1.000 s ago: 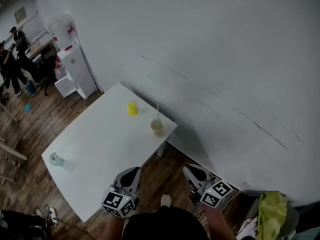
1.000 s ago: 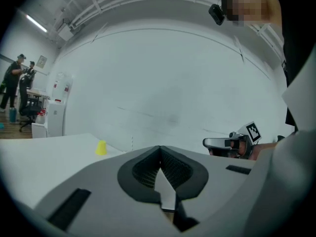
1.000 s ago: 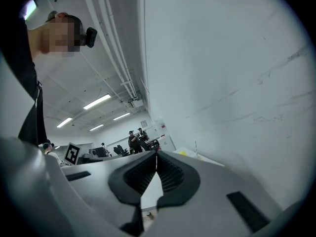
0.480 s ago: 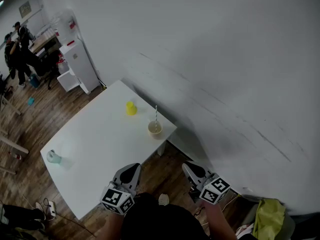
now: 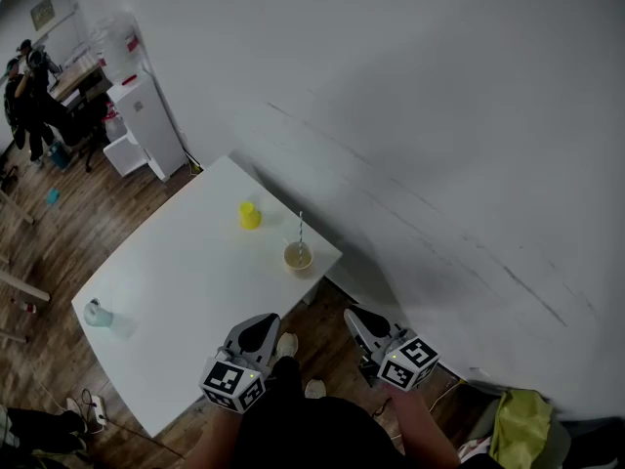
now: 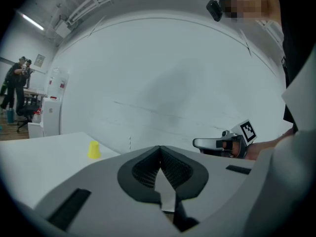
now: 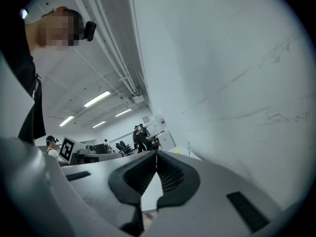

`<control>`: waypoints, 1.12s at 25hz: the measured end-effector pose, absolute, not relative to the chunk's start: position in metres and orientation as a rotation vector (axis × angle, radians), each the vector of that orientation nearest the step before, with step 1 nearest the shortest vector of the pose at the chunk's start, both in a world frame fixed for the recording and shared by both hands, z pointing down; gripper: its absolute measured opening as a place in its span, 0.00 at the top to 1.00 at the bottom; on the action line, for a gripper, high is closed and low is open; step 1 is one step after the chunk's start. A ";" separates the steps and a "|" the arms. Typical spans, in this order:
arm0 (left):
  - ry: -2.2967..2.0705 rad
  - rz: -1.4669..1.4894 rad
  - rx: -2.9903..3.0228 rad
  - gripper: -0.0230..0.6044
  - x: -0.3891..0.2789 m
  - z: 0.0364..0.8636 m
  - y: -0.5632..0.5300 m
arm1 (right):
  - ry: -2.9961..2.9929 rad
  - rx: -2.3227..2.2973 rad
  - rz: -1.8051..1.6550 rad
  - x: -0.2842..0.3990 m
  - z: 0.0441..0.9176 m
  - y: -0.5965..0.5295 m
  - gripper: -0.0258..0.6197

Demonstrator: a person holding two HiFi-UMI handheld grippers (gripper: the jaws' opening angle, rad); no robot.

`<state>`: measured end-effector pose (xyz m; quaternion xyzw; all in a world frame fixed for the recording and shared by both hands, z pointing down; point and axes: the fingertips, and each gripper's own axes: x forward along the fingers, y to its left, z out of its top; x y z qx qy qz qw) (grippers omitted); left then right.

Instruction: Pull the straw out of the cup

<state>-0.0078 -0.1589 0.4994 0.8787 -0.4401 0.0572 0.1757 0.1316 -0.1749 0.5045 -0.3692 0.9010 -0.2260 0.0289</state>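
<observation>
Trouble lies mostly in where the cup [image 5: 298, 256] stands: close to the right corner of the counter [image 5: 186, 291], just inside its near edge, with the straw [image 5: 300, 227] rising almost upright from it. The left gripper [image 5: 256, 328] and right gripper [image 5: 355, 319] hover by that near edge, well apart from the cup, each with its fingers [image 6: 143, 169] pressed together on nothing. Unless one pair spreads before arriving, it would likely knock the thin straw aside. A slanted pull with the cup unsteadied could drag or tip it off the corner.
</observation>
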 end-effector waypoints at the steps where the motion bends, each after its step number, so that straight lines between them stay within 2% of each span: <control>1: -1.238 0.170 2.491 0.94 -0.007 0.502 -0.165 | 2.787 -1.148 -0.699 0.130 0.507 -0.181 0.93; 12: -1.150 0.286 2.513 0.94 -0.002 0.541 -0.227 | 2.838 -1.202 -0.716 0.100 0.531 -0.255 0.93; 28: -1.137 0.295 2.446 0.94 -0.011 0.575 -0.299 | 2.910 -1.293 -0.802 0.065 0.583 -0.333 0.92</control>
